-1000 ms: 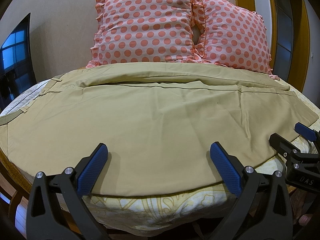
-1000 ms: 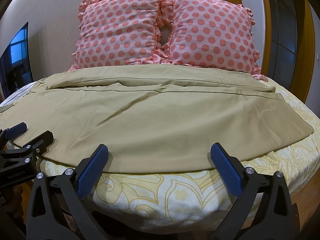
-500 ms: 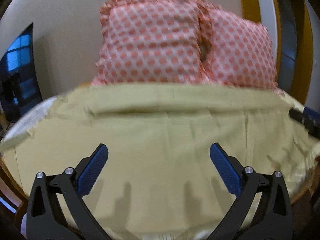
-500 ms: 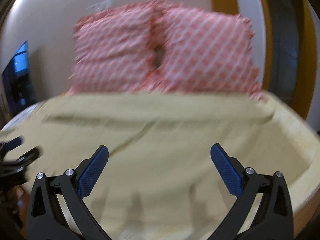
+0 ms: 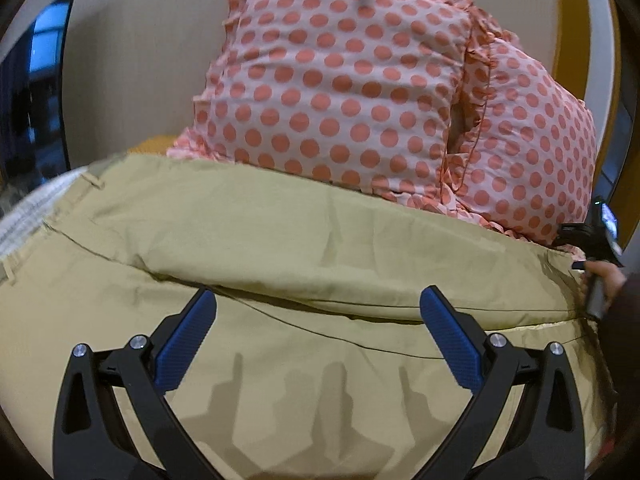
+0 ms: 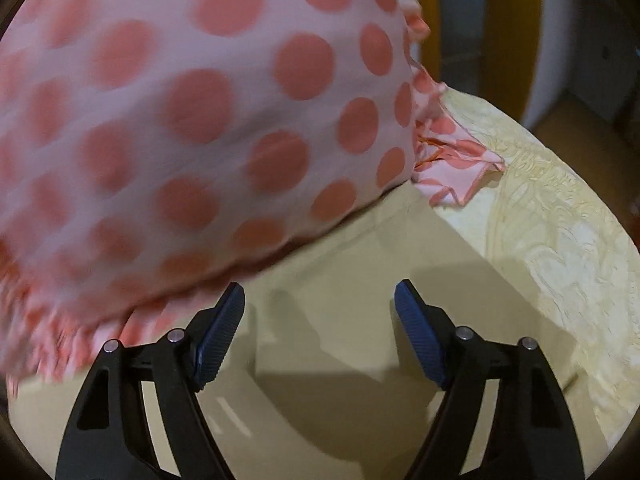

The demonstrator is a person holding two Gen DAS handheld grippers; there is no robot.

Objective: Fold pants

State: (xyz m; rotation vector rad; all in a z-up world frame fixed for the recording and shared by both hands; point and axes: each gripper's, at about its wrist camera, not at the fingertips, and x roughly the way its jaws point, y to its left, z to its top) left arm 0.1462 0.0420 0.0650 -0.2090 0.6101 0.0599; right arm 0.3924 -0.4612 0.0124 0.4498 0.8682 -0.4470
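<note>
Both tongs empty: our left gripper (image 5: pixel 318 328) spread wide over khaki pants (image 5: pixel 280 240) laid across bed; our right gripper (image 6: pixel 320 316) also wide, above pants' far end w/ polka-dot pillow (image 6: pixel 180 120) just beside. Yellow bedsheet (image 6: pixel 560 220) shows at right.

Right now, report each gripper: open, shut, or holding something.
Left gripper: open, empty, above the tan pants.
Right gripper: open, empty, over the pants' far corner beside the polka-dot pillow.
</note>
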